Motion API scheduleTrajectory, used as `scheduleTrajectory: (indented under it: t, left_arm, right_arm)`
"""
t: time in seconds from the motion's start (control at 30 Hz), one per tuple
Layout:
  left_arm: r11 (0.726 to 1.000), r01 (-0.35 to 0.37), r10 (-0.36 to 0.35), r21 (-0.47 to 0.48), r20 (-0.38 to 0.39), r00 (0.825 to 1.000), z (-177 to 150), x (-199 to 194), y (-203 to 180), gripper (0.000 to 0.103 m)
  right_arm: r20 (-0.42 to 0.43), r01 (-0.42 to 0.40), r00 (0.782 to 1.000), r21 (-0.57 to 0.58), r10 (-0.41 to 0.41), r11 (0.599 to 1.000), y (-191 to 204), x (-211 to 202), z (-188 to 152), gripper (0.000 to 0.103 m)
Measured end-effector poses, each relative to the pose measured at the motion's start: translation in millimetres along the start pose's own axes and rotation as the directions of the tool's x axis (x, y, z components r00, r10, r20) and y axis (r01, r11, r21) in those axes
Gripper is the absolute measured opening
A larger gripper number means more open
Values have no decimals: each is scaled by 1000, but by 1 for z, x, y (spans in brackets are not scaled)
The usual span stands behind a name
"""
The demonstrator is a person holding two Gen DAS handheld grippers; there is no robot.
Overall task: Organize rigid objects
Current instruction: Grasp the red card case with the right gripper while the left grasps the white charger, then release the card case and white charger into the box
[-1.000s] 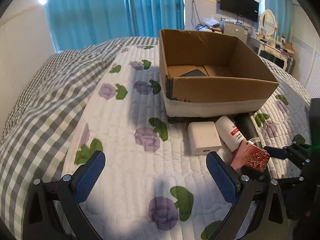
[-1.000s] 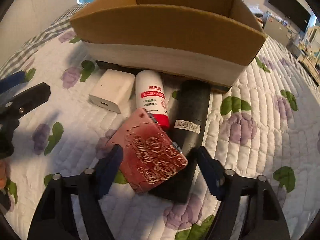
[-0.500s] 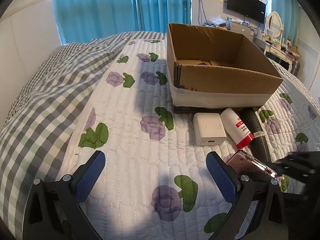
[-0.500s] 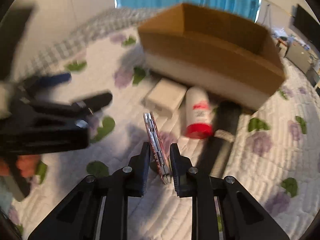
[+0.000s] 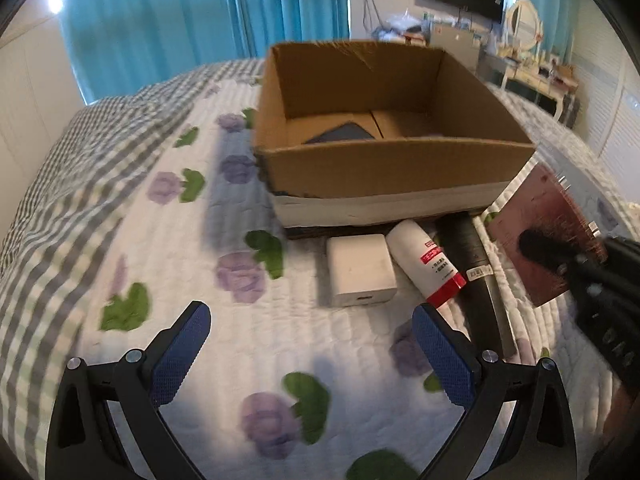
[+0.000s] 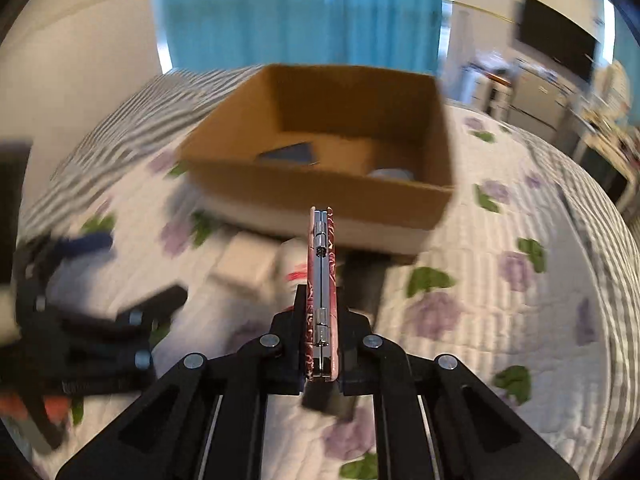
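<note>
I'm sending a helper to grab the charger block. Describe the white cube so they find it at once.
Start at the open cardboard box on the flower-print quilt. Three things lie in a row against its near wall; the white cube is the leftmost, next to the red-capped white bottle and the black cylinder. It alone is boxy and plain white, with a small slot in its near face.

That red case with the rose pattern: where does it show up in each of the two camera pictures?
Left wrist view: red case at the right edge, lifted above the quilt, pinched by the right gripper.
Right wrist view: red case dead centre, edge-on, shut between the right gripper's fingers.
Shared landmark: the cardboard box just behind it.
</note>
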State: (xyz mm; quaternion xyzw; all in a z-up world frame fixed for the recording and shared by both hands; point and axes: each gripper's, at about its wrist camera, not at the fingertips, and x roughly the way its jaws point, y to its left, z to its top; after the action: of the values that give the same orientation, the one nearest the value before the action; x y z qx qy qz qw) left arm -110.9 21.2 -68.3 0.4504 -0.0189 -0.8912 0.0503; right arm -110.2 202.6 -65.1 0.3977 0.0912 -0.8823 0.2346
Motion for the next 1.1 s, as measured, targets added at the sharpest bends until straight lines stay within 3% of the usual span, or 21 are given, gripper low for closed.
scheduleTrajectory:
  t: [0.17, 0.3, 0.43, 0.53, 0.63, 0.9, 1.1]
  left_arm:
    - [996, -34, 34, 82, 1, 999, 8, 31, -25, 101]
    - [998, -4, 5, 56, -33, 999, 10, 53, -22, 97]
    - [999, 35, -34, 17, -61, 998, 14, 66, -17, 77]
    - [995, 96, -94, 20, -71, 993, 12, 65, -20, 52]
    - [995, 72, -69, 64, -46, 997, 10, 54, -24, 51]
    - [992, 128, -128, 21, -13, 992, 5, 18, -8, 51]
    - [992, 121, -123, 46, 29, 992, 3, -26, 3, 51]
  right_arm:
    - [-8, 36, 999, 60, -35, 998, -21, 10, 5, 9]
    - [-23, 37, 999, 57, -36, 998, -28, 3, 3, 9]
    - [-39, 36, 999, 43, -34, 998, -28, 9, 2, 9]
    - [-55, 31, 998, 55, -28, 998, -30, 14, 0, 9]
    - [-53, 34, 998, 59, -31, 998, -32, 13, -1, 9]
    - [-37, 52, 998, 50, -50, 997, -28, -1, -4, 9]
    - [10, 54, 998, 28, -54, 998, -19, -27, 5, 9]
